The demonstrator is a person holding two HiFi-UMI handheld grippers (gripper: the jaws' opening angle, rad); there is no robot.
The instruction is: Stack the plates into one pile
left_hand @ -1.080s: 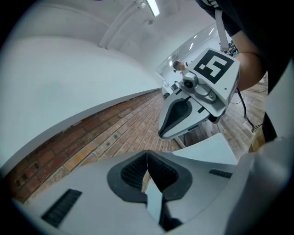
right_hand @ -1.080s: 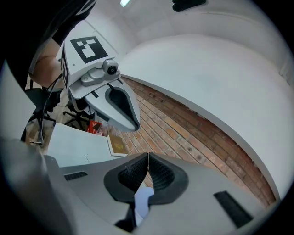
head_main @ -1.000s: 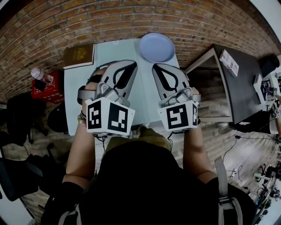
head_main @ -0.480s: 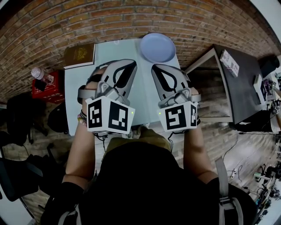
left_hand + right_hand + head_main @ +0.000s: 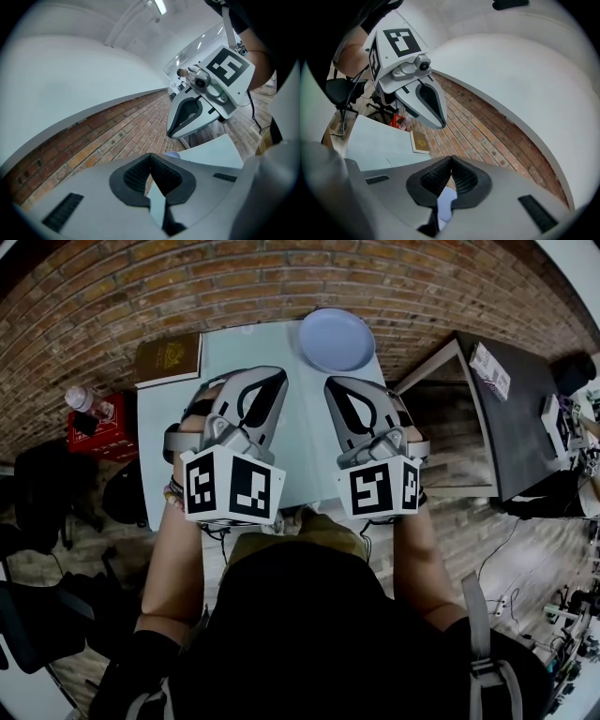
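Note:
A pale blue plate [image 5: 336, 340] lies at the far edge of the light table [image 5: 305, 442]; whether it is one plate or a pile I cannot tell. Both grippers hover side by side over the table's near half and point toward the wall. My left gripper [image 5: 273, 378] is shut with nothing in it, its pads [image 5: 140, 173] meeting at the tip. My right gripper [image 5: 337, 387] is likewise shut and empty, just short of the plate. A sliver of the plate [image 5: 172, 154] shows past the left jaws. The plate [image 5: 447, 201] also shows through the gap under the right jaws.
A brown book [image 5: 169, 357] lies at the table's far left corner. On the floor to the left are a red box [image 5: 98, 432] and a bottle [image 5: 82, 397]. A dark desk [image 5: 516, 418] stands to the right. A brick wall [image 5: 281, 282] runs behind the table.
The right gripper has rolled slightly about its own axis. Both grippers stay where they were, and the plate has not moved.

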